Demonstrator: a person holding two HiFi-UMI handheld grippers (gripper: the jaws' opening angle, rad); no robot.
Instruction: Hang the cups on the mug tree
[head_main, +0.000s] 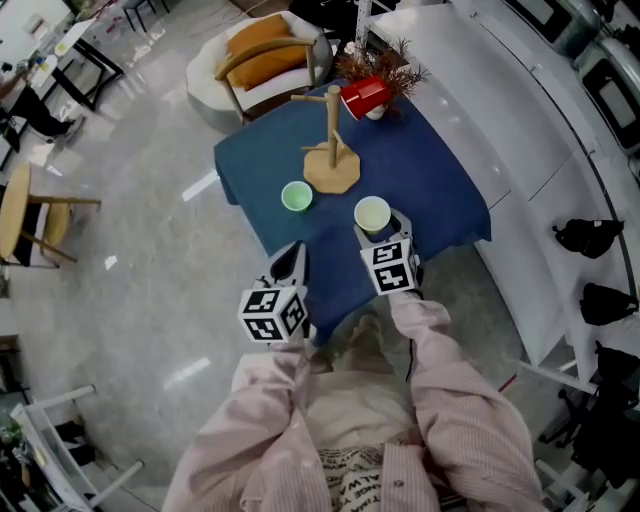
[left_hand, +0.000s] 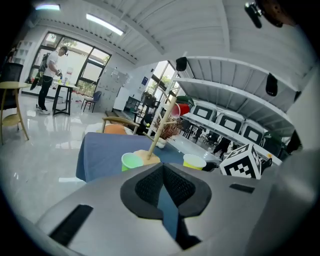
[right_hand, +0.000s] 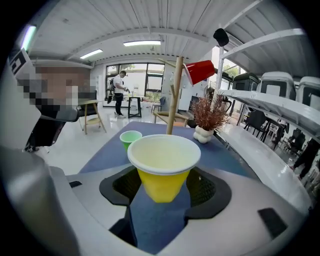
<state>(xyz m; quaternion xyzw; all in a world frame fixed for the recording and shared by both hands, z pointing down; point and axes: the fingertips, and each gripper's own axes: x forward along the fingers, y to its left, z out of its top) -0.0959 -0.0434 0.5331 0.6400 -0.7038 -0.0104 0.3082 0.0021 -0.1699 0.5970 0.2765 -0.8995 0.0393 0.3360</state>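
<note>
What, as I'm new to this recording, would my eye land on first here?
A red cup hangs tilted on the wooden mug tree on the blue-clothed table. Nearer, the right gripper holds a yellow cup upright between its jaws, and a green cup stands beside the tree's base.

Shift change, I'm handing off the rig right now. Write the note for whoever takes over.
Left gripper: fingers together, nothing between them.
Right gripper: fingers closed on the yellow cup, upright, over the near edge of the blue-covered table.
Red cup: already hanging on the mug tree.
Green cup: standing on the table beside the tree's base.
Done: one cup hung. Left: hang the yellow cup, then the green.
</note>
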